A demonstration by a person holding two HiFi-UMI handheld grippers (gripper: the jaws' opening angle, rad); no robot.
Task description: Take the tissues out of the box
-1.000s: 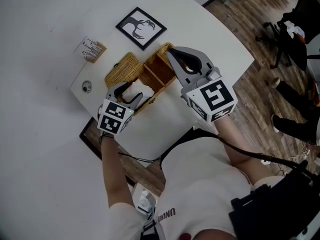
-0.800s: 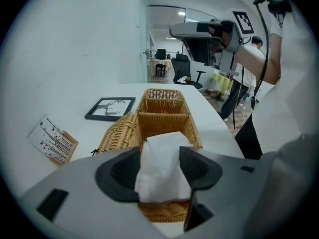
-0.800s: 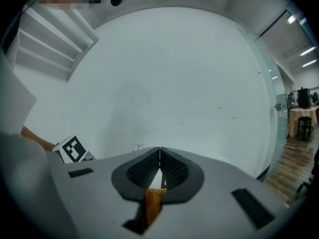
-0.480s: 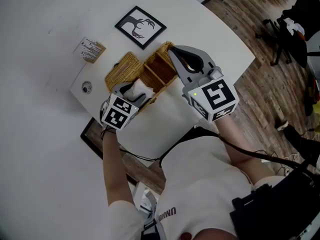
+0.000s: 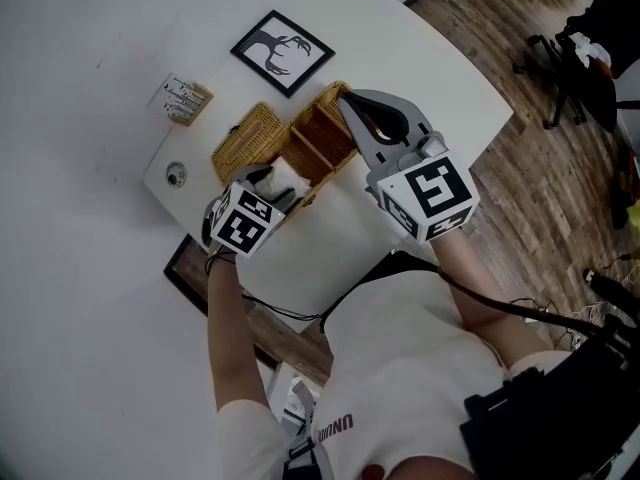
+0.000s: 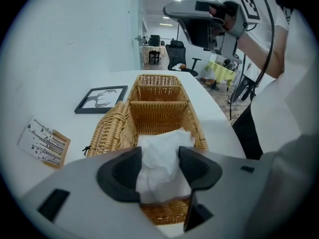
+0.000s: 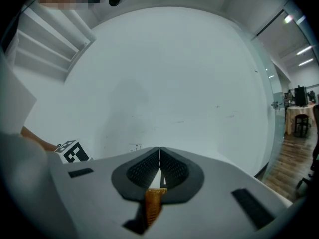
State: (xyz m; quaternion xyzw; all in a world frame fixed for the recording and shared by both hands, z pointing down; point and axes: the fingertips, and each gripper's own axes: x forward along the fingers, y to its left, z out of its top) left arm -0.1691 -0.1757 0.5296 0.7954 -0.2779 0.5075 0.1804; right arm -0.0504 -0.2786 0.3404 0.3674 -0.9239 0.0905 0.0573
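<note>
Your left gripper (image 6: 160,171) pinches a crumpled white tissue (image 6: 159,146) rising from one end of the rectangular woven wicker box (image 6: 159,114); your right gripper (image 7: 159,169) closes tight on the opposite end's rim.

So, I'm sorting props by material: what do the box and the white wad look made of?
The box: likely woven wicker or rattan, matte tan; the basket weave shows. The white wad: probably thin paper tissue, matte; it crumples in soft creases.
</note>
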